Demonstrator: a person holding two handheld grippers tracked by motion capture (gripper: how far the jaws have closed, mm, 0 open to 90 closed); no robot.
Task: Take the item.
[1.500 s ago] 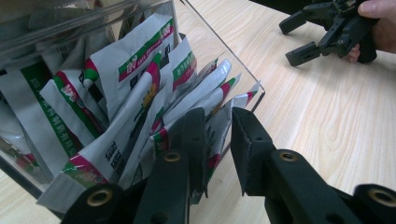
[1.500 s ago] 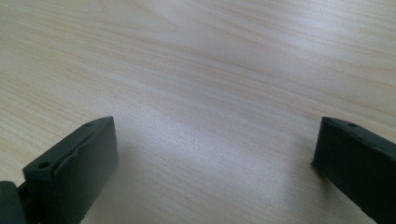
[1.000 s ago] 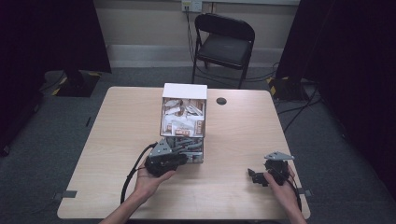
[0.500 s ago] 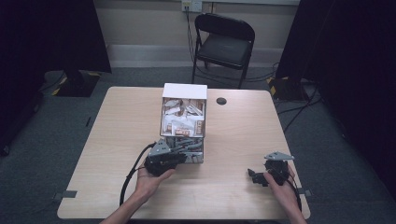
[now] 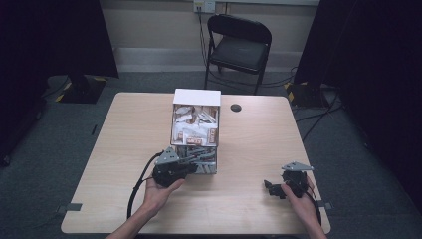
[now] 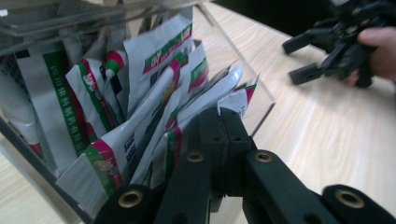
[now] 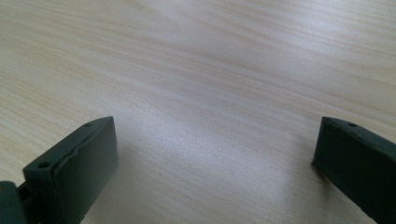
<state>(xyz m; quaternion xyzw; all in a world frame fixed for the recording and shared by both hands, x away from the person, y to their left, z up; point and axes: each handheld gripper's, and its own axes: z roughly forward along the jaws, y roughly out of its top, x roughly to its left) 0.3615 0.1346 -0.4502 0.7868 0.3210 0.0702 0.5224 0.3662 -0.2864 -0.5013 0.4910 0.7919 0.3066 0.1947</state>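
Note:
A clear plastic box [image 5: 195,124] packed with upright white sachets [image 6: 154,60] striped green and red stands mid-table. My left gripper [image 5: 201,155] reaches into the box's near end. Its jaws have just been closing and now press together [image 6: 222,114] among the sachets. I see nothing clearly between them, and a thin sachet edge pinched at the tips cannot be ruled out. My right gripper [image 5: 268,188] rests low at the table's front right, held in a hand. Its jaws [image 7: 215,140] stand wide apart over bare wood. It also appears beyond the box [image 6: 303,58].
A black folding chair [image 5: 239,42] stands behind the table. A small dark round disc [image 5: 235,107] lies right of the box's far end. The left gripper's cable [image 5: 137,189] loops to the front edge. The box's clear wall [image 6: 243,60] borders bare wood to the right.

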